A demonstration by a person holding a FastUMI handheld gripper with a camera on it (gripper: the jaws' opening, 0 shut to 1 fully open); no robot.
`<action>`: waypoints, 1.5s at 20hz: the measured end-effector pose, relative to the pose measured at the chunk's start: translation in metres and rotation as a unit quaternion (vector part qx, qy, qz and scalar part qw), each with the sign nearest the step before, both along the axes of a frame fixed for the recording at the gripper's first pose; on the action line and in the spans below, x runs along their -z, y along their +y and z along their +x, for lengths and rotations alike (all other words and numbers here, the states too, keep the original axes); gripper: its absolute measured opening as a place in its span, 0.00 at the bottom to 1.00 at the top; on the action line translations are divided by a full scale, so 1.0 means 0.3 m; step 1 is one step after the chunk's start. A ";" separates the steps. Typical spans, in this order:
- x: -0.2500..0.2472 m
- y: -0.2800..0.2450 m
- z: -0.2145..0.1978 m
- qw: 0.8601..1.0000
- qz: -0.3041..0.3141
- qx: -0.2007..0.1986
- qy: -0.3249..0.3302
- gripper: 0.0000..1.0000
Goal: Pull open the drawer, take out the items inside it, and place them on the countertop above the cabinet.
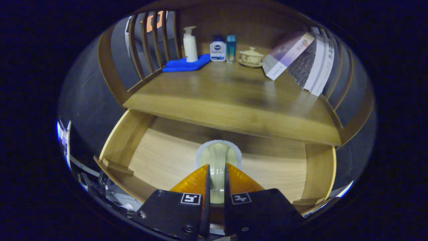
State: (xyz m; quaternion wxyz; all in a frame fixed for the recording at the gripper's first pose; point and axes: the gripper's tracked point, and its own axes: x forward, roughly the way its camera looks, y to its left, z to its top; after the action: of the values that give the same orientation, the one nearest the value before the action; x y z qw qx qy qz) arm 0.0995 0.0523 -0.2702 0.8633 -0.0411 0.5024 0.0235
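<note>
The fingers (216, 174) are closed on a pale green roll (216, 160), its long axis running away from them over the open drawer (160, 157), with the counter (234, 100) just beyond and above.

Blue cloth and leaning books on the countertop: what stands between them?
In the gripper view, a white pump bottle on the blue cloth, then a small white bottle, a teal bottle and a lidded cup, before the books.

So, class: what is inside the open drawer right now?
A pale item with a white fuzzy edge, gripped between the gripper fingers. The drawer back, beneath the countertop, is hidden.
</note>
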 end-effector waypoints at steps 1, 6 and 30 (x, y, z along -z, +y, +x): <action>-0.034 -0.004 -0.002 1.000 0.002 0.000 -0.008 0.19; -0.202 -0.051 0.083 0.999 -0.005 0.009 -0.051 0.19; -0.131 -0.188 0.649 0.994 -0.066 0.061 -0.055 0.20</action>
State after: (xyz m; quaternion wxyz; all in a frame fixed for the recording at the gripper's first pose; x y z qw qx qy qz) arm 0.2942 -0.0041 -0.2311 0.8849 -0.0684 0.4562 -0.0645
